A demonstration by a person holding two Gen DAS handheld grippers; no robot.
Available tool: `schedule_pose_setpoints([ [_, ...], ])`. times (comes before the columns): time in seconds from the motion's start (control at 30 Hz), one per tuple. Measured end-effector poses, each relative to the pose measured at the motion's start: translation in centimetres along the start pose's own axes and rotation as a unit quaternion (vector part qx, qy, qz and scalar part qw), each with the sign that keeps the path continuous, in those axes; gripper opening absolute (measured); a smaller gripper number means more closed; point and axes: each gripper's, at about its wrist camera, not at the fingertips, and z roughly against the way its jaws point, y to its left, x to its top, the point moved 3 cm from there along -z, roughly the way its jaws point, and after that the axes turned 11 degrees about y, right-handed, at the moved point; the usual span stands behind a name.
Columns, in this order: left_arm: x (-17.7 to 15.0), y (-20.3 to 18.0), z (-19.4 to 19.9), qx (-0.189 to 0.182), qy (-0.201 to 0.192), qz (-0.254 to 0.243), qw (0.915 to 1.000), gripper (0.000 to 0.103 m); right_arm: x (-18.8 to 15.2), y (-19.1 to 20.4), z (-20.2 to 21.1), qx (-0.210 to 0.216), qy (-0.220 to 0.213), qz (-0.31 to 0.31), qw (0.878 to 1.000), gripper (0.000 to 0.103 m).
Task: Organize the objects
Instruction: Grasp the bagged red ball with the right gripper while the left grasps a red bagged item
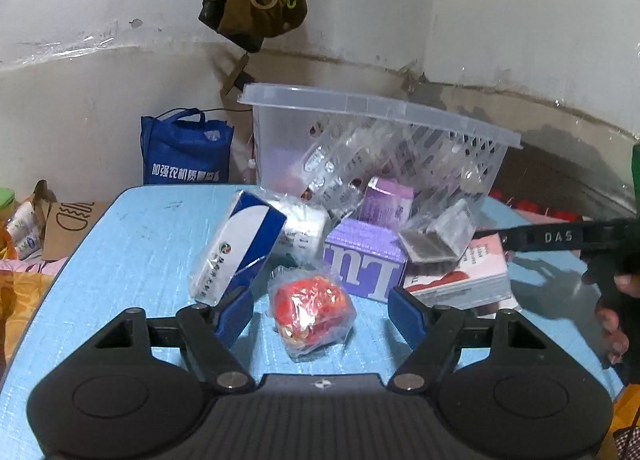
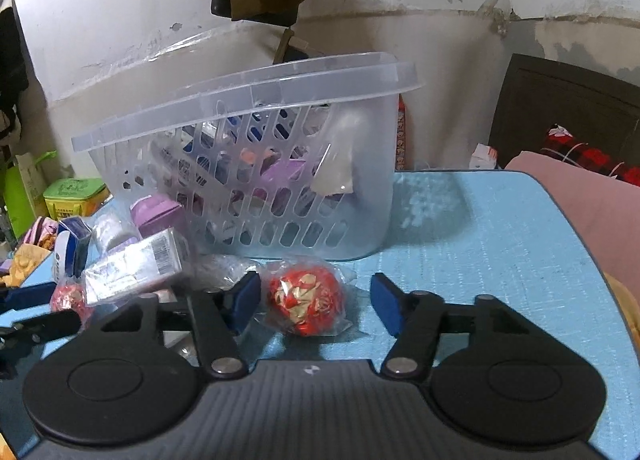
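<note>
A clear plastic basket (image 1: 280, 132) stands tilted on the blue table (image 1: 132, 244), with boxes and packets spilling from it. In the left wrist view my left gripper (image 1: 322, 310) is open around a red foil ball in clear wrap (image 1: 312, 310). A blue-and-white box (image 1: 236, 248) leans by the left finger and a purple box (image 1: 364, 260) lies behind the ball. In the right wrist view my right gripper (image 2: 314, 302) is open around a second red foil ball in wrap (image 2: 306, 300), just in front of the basket (image 2: 360, 196). A silver packet (image 2: 132, 264) lies to its left.
A pink-and-white box (image 1: 472, 276) lies right of the purple one. The right gripper's arm (image 1: 560, 238) reaches in from the right. A blue bag (image 1: 184, 152) stands behind the table. A green tin (image 2: 74, 196) sits at the left, and pink bedding (image 2: 592, 204) borders the table's right edge.
</note>
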Motion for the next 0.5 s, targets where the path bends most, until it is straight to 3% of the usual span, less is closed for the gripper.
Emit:
schedule_pose_setpoints([
  [0.03,0.1,-0.1,-0.2,0.008,0.004,0.003,1.0,0.076,0.0,0.0,-0.1,0.005,0.002,0.001,1.0,0.051],
  [0.13,0.0,-0.6,-0.6,0.031,0.016,-0.004,0.9994,0.05,0.0,0.2,0.3,-0.004,-0.011,0.002,1.0,0.048],
  [0.23,-0.4,-0.8,-0.2,0.033,0.002,-0.013,0.9994,0.05,-0.2,0.1,1.2,-0.012,-0.04,-0.003,0.999,0.048],
  [0.4,-1.2,-0.7,1.2,0.025,-0.057,-0.013,0.998,0.05,-0.3,-0.1,2.3,-0.006,-0.076,-0.006,0.997,0.048],
  [0.5,-1.3,-0.7,1.4,0.018,-0.062,-0.015,0.9978,0.05,-0.5,0.2,2.9,-0.021,-0.099,0.0,0.995,0.048],
])
